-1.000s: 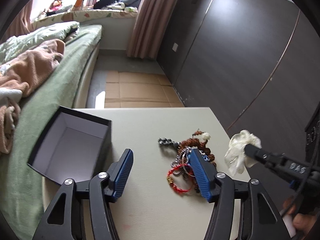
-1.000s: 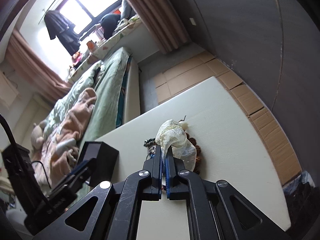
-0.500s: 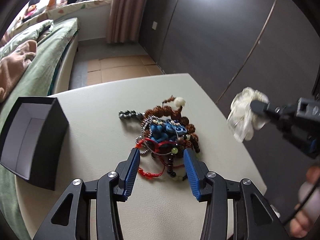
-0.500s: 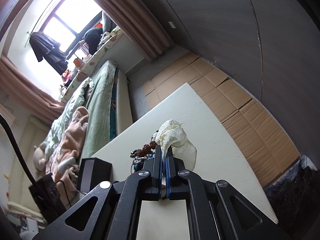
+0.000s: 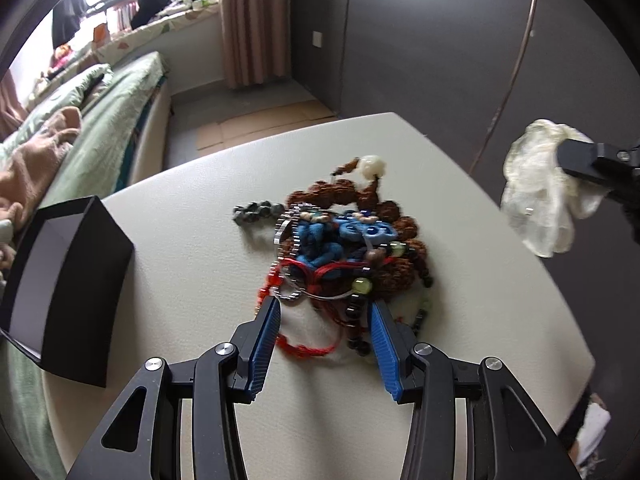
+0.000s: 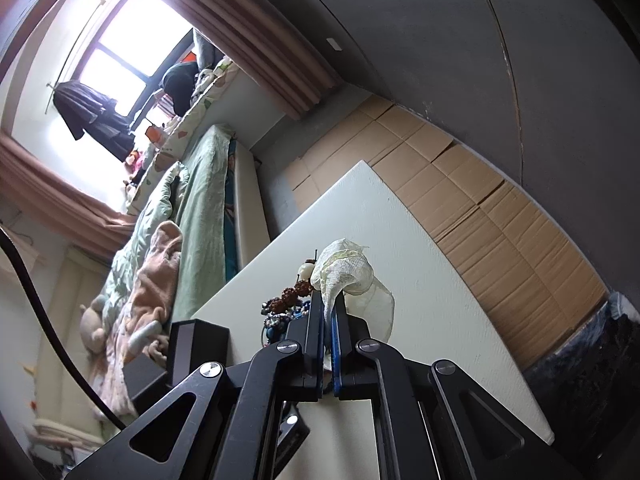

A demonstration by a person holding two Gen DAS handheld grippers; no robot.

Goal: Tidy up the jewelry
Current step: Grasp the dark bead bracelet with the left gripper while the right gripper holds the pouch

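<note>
A tangled pile of jewelry [image 5: 344, 248], with brown bead strands, blue cord, red string and metal chains, lies on the white table [image 5: 192, 208]. My left gripper [image 5: 325, 312] is open, its blue pads either side of the pile's near edge, just above the red string. My right gripper [image 6: 329, 312] is shut on a sheer white pouch [image 6: 344, 270] and holds it in the air above the table's right side; the pouch also shows in the left wrist view [image 5: 540, 196]. The pile partly shows in the right wrist view [image 6: 286, 306].
An open black box [image 5: 60, 280] with a pale inside stands at the table's left edge, also in the right wrist view [image 6: 196, 344]. A bed with green bedding [image 5: 96, 120] lies left. Cardboard [image 6: 480, 216] covers the floor by the dark wardrobe.
My left gripper has swung from beside the box to the jewelry pile and moved closer, its pads now at the pile's near edge. My right gripper has lifted the pouch higher and away.
</note>
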